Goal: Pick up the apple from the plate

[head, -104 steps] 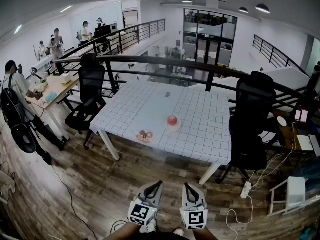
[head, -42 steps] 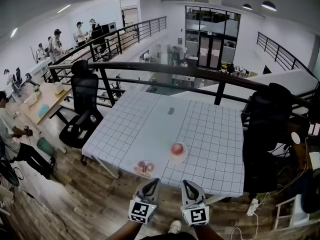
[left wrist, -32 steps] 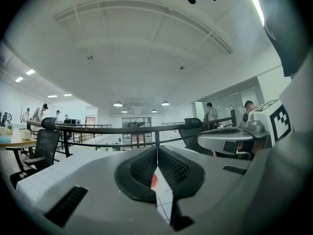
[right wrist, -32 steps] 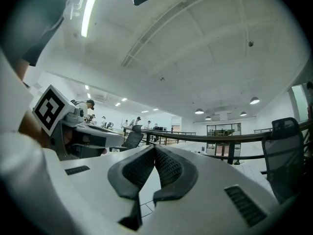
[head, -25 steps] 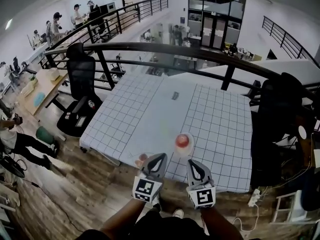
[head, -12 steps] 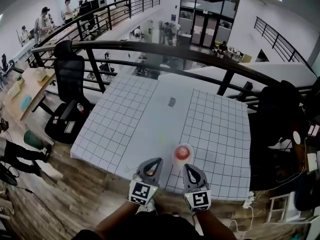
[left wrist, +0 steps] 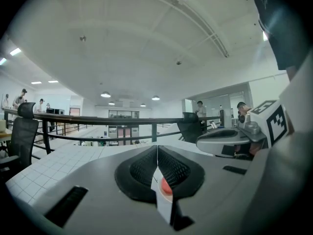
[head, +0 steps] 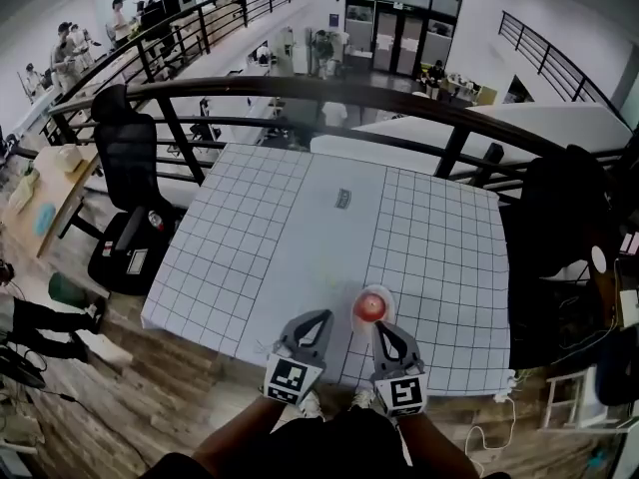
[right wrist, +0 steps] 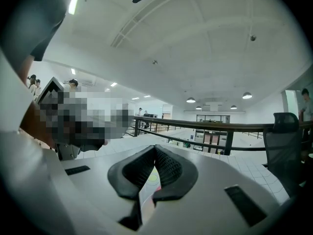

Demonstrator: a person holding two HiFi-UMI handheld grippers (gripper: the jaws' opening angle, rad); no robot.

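Note:
A red apple [head: 368, 308] sits on a small white plate [head: 378, 291] near the front edge of the white gridded table [head: 260, 238]. In the head view my left gripper [head: 321, 315] is shut, its tip just left of the plate. My right gripper [head: 378, 326] is shut too, with its tip right at the plate's near side. Neither holds anything. In the left gripper view the left gripper [left wrist: 157, 148] has its pads together, and a bit of the apple [left wrist: 167, 188] shows below them. The right gripper view shows the right gripper [right wrist: 155, 148] with its pads closed.
A small grey object [head: 342, 199] lies mid-table. A black railing [head: 329, 90] runs behind the table. Black office chairs stand at the left [head: 130, 153] and the right [head: 564, 208]. Several people stand far off at the upper left.
Both grippers and the view have come forward to the table's near edge. The apple now lies just ahead of the two tips. Both grippers stayed shut.

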